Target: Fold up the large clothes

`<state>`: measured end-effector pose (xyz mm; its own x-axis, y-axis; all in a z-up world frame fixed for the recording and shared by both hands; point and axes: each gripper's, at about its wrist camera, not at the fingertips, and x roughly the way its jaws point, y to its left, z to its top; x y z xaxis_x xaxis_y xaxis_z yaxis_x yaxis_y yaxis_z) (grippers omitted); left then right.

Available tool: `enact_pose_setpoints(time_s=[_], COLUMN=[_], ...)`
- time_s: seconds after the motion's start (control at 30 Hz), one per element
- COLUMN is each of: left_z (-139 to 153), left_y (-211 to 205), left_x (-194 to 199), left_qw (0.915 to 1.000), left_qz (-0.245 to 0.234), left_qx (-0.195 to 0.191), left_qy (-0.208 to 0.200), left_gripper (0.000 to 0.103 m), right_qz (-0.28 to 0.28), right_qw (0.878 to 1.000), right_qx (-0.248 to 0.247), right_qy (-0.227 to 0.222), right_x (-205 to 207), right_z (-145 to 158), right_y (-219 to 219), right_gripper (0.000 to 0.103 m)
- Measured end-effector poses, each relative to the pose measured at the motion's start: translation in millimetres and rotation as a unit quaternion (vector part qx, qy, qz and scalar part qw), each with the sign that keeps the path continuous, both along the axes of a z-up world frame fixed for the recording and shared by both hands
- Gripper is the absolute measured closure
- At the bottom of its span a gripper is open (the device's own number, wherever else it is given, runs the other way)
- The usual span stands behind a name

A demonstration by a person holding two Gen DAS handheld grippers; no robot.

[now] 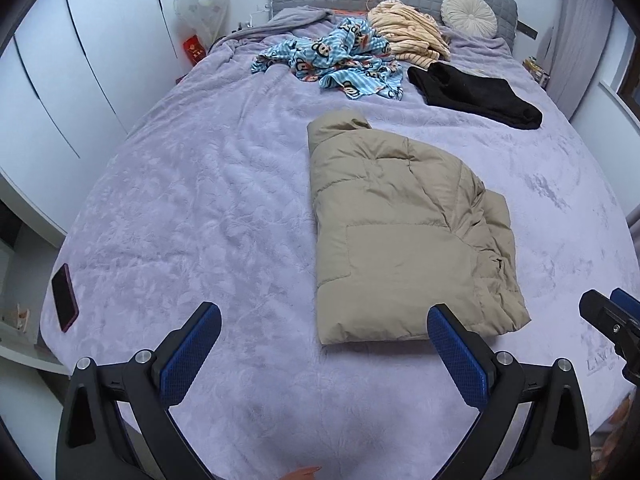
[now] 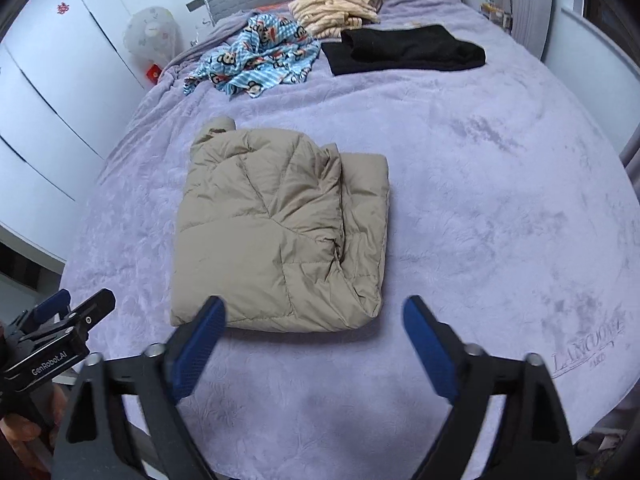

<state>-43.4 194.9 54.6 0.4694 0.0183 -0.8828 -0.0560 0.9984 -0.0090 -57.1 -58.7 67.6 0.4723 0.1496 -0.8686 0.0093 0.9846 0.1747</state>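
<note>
Centrally on the lavender bed [image 1: 180, 184] lies the folded beige puffer jacket [image 1: 400, 232]. Left hand-held gripper [image 1: 324, 330] and right hand-held gripper [image 2: 314, 322] hover at its near edge, both spread wide, pinching nothing. Black garment [image 1: 476, 94] sits beyond.

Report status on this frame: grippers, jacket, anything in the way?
Left hand-held gripper open, empty; right hand-held gripper open, empty. Beige puffer jacket lies folded on the bed, untouched. Nothing in the way; other clothes sit near the headboard.
</note>
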Motion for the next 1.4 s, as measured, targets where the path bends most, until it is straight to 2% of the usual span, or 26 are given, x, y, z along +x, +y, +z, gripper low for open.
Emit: enact_pose_setpoints(time_s=[0.07,0.3,0.5,0.73,1.4], left_z=[7.3,38.8,55.7,60.0,61.2], left_y=[-0.4,-4.9,-5.8,-9.7,-13.6], left_x=[-4.4,-23.8,-31.0,-34.8,-34.6], left_qw=[1.0000,0.9992,0.9986,0.9989,0.9988], left_qz=[0.004,0.010,0.014,0.022,0.030], left_qx=[-0.001,0.010,0.001,0.011,0.005], left_qy=[-0.004,-0.038,-0.051,-0.041,-0.038], left_gripper=[0.000,0.000,0.000,0.000,0.000], right_qz=[0.002,0.001,-0.005,-0.006,-0.005], right_qw=[1.000,0.999,0.999,0.999,0.999], right_qx=[-0.010,-0.009,-0.010,-0.015,-0.018], right_qy=[-0.018,-0.035,-0.040,-0.046,-0.047], right_x=[-3.4,-8.5,-11.8,-15.7,-16.1], right_z=[11.8,42.5,51.7,55.0,56.2], right_y=[3.3,6.5,4.8,-0.1,-0.3], right_gripper=[0.000,0.000,0.000,0.000,0.000])
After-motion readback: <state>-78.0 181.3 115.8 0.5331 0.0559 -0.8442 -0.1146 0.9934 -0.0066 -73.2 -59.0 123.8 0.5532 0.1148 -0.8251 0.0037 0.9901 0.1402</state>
